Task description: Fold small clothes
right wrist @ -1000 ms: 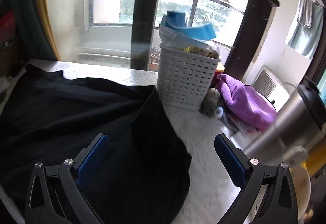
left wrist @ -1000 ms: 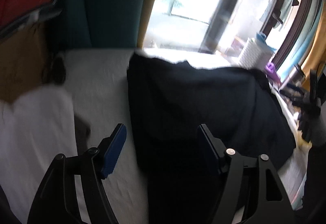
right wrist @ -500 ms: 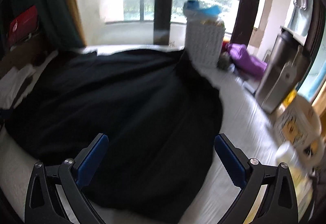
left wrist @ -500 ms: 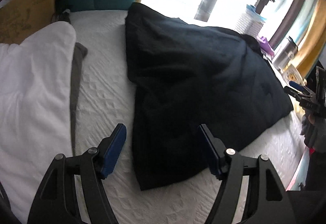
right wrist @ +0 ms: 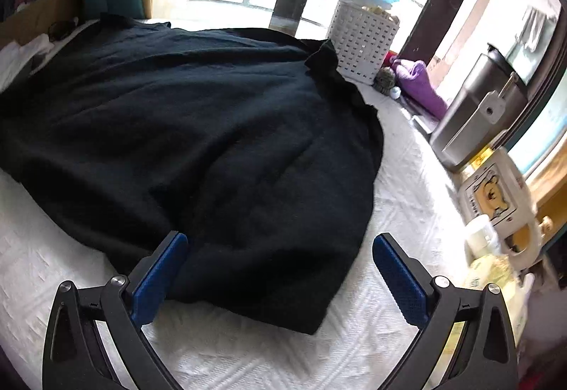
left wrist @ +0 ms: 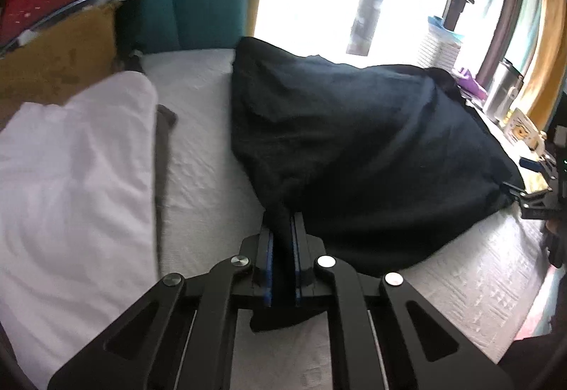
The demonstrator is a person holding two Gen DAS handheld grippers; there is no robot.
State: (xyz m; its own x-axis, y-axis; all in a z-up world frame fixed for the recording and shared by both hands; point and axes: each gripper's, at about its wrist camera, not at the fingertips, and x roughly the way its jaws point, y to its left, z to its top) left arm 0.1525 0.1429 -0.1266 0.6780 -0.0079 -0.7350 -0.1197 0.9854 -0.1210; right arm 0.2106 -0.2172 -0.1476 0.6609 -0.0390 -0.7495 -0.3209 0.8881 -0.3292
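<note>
My left gripper has just been closing and now pinches a bunched corner of the black garment between its blue pads. My right gripper is spread wide, the garment's near corner lying between its fingers; the left pad touches cloth, the right pad is apart from it. The garment lies spread over the white bedcover. In the right view a white basket sits at 1 o'clock (touching the garment's far edge, I think). In the left view a white cloth lies at 9 o'clock.
</note>
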